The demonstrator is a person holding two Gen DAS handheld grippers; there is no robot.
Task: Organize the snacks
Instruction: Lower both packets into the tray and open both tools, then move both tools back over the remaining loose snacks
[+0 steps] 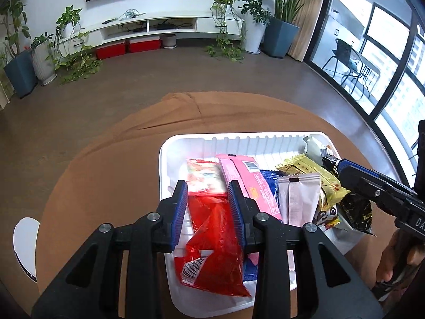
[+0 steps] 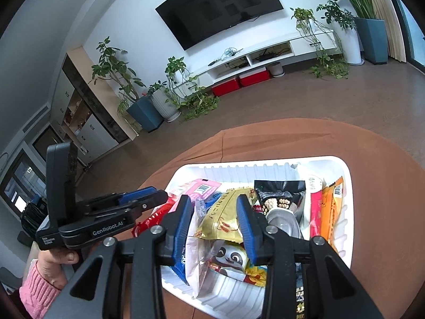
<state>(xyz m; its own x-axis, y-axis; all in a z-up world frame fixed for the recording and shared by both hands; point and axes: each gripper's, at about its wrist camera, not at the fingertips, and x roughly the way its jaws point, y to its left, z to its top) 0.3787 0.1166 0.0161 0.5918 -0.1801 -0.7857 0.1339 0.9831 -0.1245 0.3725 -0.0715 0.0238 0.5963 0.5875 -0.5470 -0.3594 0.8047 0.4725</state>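
Left gripper [image 1: 208, 186]: blue ribbed fingers [image 1: 178, 210] clenched on the sides of a red packet [image 1: 215, 239], which hangs over the near-left part of the white tray [image 1: 170, 143]. Right gripper [image 2: 215, 202]: fingers flank the gold packet [image 2: 220, 218], but contact with it cannot be told.

Tray contents, left-wrist view: printed red-and-white packet [image 1: 203, 176] just beyond the red one; pink box [image 1: 247, 183] beside it; blue packet [image 1: 268, 178] under a white sachet [image 1: 298, 199]; the same gold packet to the right; black packet [image 1: 356, 212] at the right edge.

Right-wrist view adds: panda-print packet [image 2: 231, 259] below the gold one; black nut packet [image 2: 279, 195] behind; silver pouch [image 2: 281, 222]; pink and orange stick packs [image 2: 329, 212] along the right wall.

Tray rests on a round table under a brown cloth [image 1: 106, 172]. Hand with pink knit sleeve [image 2: 37, 289] holds the left gripper.

Background: wall television [image 2: 220, 8], white low cabinet [image 1: 148, 26], red boxes [image 1: 127, 47], potted plants [image 1: 281, 21].
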